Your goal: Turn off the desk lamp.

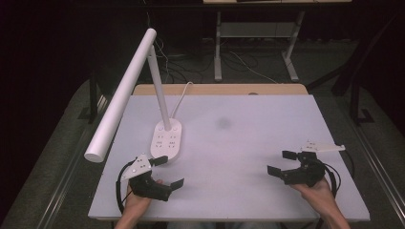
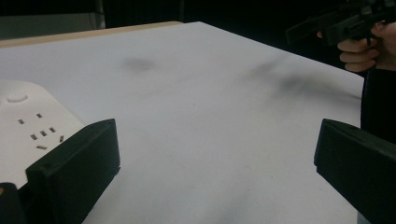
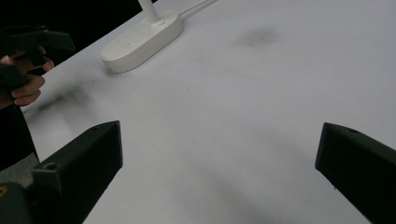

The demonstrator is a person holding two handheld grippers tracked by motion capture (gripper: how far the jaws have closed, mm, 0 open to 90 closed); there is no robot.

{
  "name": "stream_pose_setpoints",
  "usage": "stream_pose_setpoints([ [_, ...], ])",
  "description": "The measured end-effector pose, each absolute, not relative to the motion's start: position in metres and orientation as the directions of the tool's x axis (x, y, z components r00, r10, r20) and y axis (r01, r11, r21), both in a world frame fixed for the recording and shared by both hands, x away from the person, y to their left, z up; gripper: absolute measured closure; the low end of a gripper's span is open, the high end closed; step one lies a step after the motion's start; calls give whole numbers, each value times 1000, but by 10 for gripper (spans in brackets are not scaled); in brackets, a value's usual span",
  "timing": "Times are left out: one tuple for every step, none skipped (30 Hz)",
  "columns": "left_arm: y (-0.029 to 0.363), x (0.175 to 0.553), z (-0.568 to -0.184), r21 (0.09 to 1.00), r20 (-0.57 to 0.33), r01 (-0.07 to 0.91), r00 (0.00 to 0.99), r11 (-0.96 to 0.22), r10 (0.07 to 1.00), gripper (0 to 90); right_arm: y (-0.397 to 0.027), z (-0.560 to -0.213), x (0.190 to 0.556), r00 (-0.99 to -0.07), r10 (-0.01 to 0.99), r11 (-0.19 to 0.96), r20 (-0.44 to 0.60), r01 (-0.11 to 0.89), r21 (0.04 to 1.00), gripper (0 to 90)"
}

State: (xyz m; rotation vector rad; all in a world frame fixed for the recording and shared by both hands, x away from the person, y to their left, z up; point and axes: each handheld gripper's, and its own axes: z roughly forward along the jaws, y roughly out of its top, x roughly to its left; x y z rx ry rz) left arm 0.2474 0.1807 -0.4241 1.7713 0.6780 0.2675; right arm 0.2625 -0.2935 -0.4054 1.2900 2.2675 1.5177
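The desk lamp (image 1: pixel 165 138) stands on the worktop (image 1: pixel 248 143) at its left side, its base just beside the left gripper (image 1: pixel 168 171), whose jaws gape empty. The right gripper (image 1: pixel 282 163) (also spread, holding nothing) sits well apart. A careless nudge against the base could tip the top-heavy lamp sideways.

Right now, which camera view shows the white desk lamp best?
The high view: it takes in the whole desk lamp, with its base, stem, long tilted head and cord. The left gripper view catches just a corner of the base with sockets and a button. The right gripper view shows the base and the foot of the stem.
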Motion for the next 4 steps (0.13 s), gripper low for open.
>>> stream_pose_setpoints([
  [181,247,-424,937,-161,306,806,-169,569,0,-297,-410,257,-622,708,125,336,578,806,7],
  [181,248,-424,937,-162,307,806,-169,569,0,-299,-413,255,-618,711,121,336,579,806,7],
  [181,248,-424,937,-160,306,807,-170,568,0,-299,-413,255,-618,711,121,336,579,806,7],
  [180,248,-424,937,-161,306,808,-171,567,0,-300,-415,253,-612,715,116,339,581,806,7],
])
